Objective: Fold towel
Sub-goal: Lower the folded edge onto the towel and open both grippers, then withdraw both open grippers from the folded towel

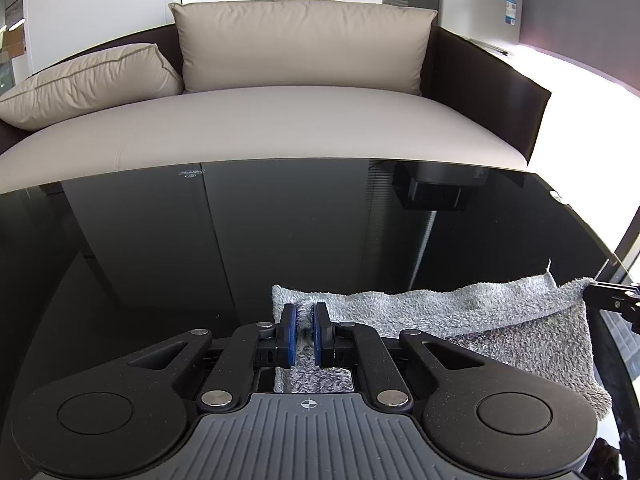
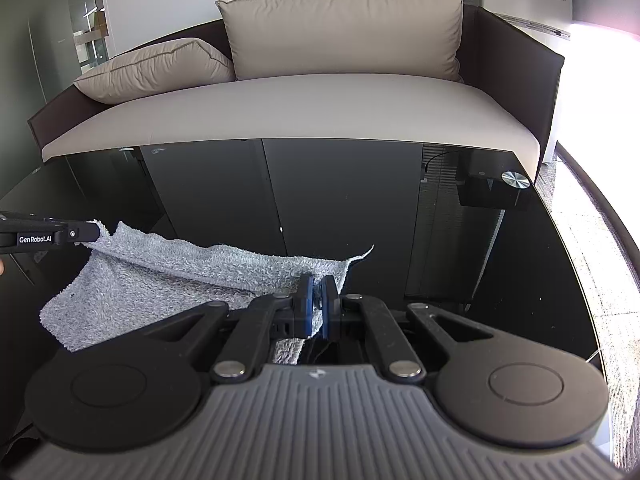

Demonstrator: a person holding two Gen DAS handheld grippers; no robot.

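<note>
A grey terry towel [image 1: 460, 312] lies on the black glass table [image 1: 200, 240], its near edge lifted and stretched between both grippers. My left gripper [image 1: 305, 312] is shut on the towel's left corner, cloth pinched between its blue pads. My right gripper [image 2: 316, 292] is shut on the towel's [image 2: 168, 276] right corner. The right gripper's tip shows at the far right of the left wrist view [image 1: 616, 296]. The left gripper shows at the far left of the right wrist view [image 2: 48, 234]. The lower layer of the towel rests on the glass.
A beige sofa [image 1: 248, 124] with two cushions stands just beyond the table's far edge. A round metal fitting [image 2: 515, 179] sits at the table's far right corner. A silver fridge [image 1: 480, 4] stands behind the sofa. Carpeted floor lies to the right of the table [image 2: 592, 240].
</note>
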